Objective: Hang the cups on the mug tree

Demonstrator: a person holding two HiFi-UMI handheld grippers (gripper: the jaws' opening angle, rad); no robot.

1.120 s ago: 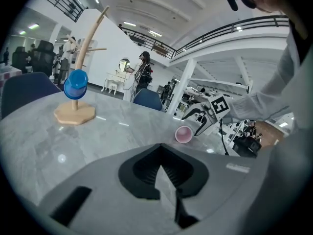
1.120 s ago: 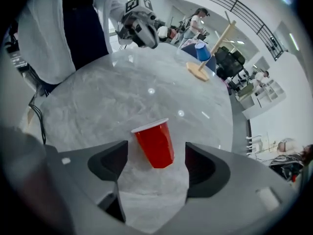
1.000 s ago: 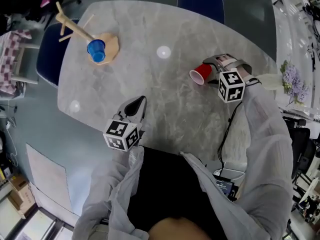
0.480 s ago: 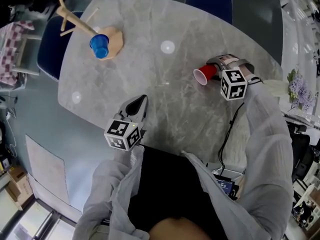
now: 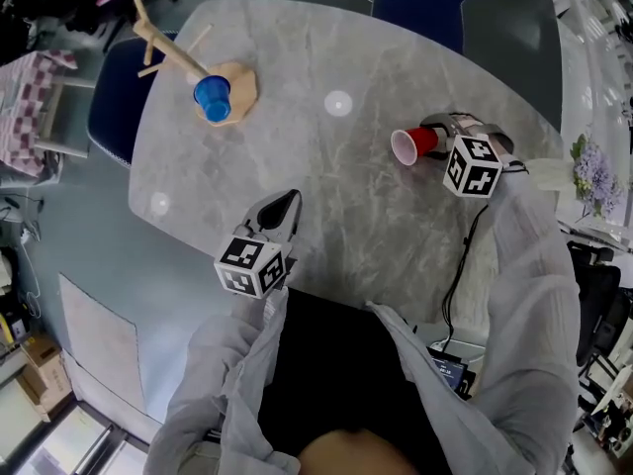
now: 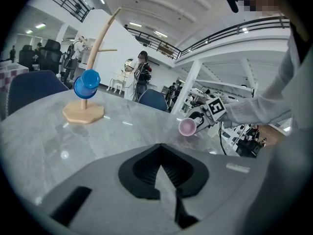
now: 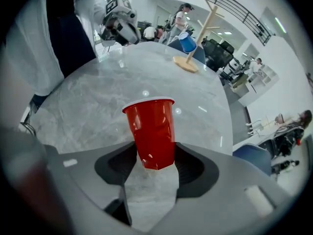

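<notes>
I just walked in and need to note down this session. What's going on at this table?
A person holds a gripper in each hand and is hanging cups on a wooden mug tree at the far left of the grey table. A blue cup already hangs on it. The right gripper has just closed its fingers on a red cup, gripping it near its base. The left gripper is empty with its fingers together, near the table's front edge.

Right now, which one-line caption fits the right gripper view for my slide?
Right hand-held gripper, jaws just closed further, grips a red cup; mug tree with blue cup beyond.
</notes>
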